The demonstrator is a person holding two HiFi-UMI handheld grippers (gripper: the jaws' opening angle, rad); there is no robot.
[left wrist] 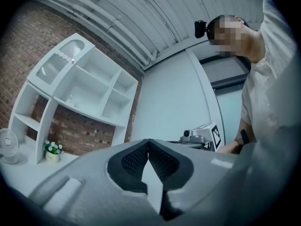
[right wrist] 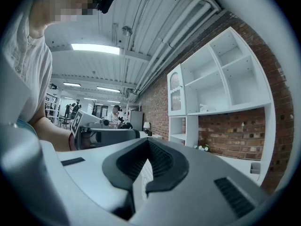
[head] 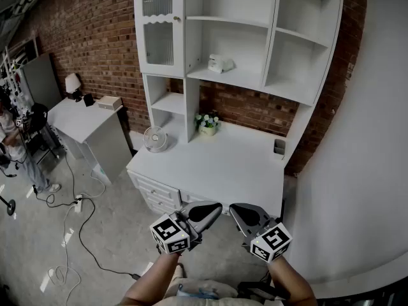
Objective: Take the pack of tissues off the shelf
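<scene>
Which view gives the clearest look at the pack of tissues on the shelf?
The head view: the pack of tissues sits unobstructed on the white shelf, in the upper middle of the picture. In both gripper views it is only a tiny pale shape far off on that shelf.

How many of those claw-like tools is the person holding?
2. The left gripper is low in the head view, before the white desk, jaws together; the right gripper is beside it, also shut. No others show.
</scene>
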